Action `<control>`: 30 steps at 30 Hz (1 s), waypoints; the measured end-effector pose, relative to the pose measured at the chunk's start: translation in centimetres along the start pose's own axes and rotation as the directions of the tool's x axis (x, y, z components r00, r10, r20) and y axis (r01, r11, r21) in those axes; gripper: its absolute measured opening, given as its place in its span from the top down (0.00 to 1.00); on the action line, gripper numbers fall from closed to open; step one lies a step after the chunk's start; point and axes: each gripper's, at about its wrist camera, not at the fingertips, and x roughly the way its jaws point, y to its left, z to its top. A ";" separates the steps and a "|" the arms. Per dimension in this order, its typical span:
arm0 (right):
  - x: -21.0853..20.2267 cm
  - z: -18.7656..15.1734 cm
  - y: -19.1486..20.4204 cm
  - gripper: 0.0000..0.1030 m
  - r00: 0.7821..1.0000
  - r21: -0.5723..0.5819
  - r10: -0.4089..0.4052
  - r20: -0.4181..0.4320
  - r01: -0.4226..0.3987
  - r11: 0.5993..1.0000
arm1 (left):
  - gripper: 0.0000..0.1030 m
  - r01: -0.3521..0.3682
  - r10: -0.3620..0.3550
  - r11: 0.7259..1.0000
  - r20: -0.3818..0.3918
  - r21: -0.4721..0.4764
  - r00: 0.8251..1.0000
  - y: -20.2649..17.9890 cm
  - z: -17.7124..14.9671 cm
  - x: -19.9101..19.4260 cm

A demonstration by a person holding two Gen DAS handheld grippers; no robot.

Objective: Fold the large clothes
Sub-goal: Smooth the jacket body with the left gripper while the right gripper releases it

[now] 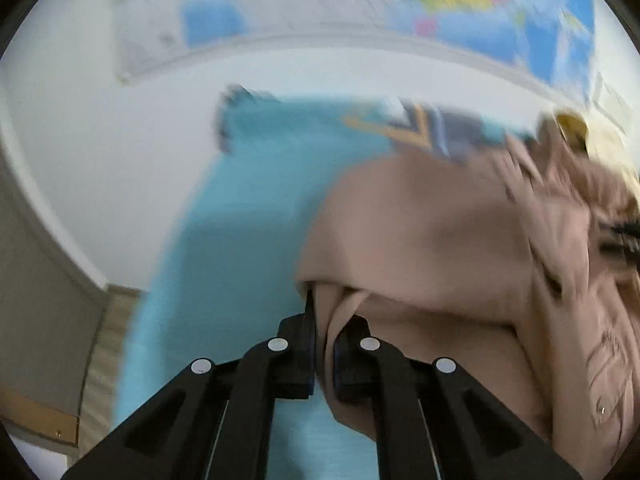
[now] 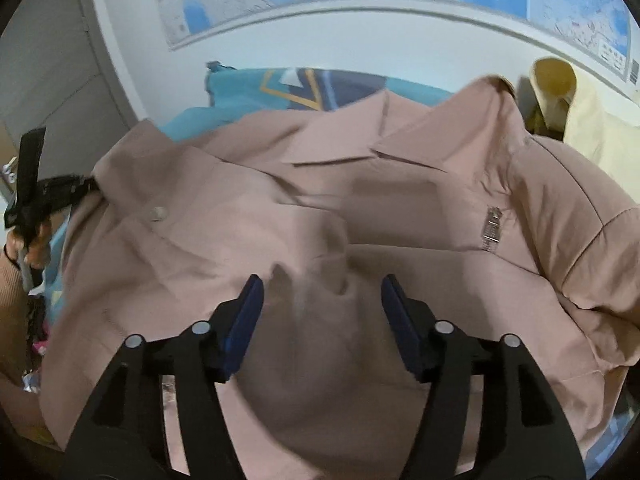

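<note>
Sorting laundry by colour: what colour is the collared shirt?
Dusty pink shirt; clearest in the right wrist view.

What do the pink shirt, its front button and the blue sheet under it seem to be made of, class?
Pink shirt: thin woven cloth, likely cotton or a blend; matte, with soft creases and a crisp collar. Button: probably plastic; pale and faintly glossy. Blue sheet: fabric, matte and flat; the blur hides its weave.

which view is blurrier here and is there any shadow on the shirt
Left wrist view: heavy motion smear, the wall map and the pink shirt streaked; only the left hand-held gripper, shut on a shirt fold, is sharp. Right wrist view: far sharper, collar and button readable, with fisheye bending at the rim; a soft dark shadow falls on the shirt between the fingers of the open right hand-held gripper.
</note>
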 end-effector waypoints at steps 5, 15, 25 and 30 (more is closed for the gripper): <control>-1.0 0.3 0.6 0.37 0.997 0.025 0.071 0.026 -0.072 0.997 | 0.94 0.085 -0.090 0.996 0.210 0.033 0.974 -1.5 2.7 -8.8; -2.4 -0.7 2.4 0.26 0.989 -0.007 0.144 0.040 -0.144 0.990 | 0.52 0.203 -0.257 0.933 0.157 0.298 0.953 -10.6 2.0 -8.8; -3.6 -2.4 1.6 0.25 0.986 0.029 0.159 0.043 -0.160 0.987 | 0.78 0.234 -0.279 0.942 0.178 0.240 0.944 -11.8 4.0 -6.6; -5.3 -3.0 0.3 0.25 0.985 0.089 0.152 0.085 -0.160 0.983 | 0.56 0.414 -0.454 0.832 0.026 0.369 0.890 -20.1 5.3 -5.2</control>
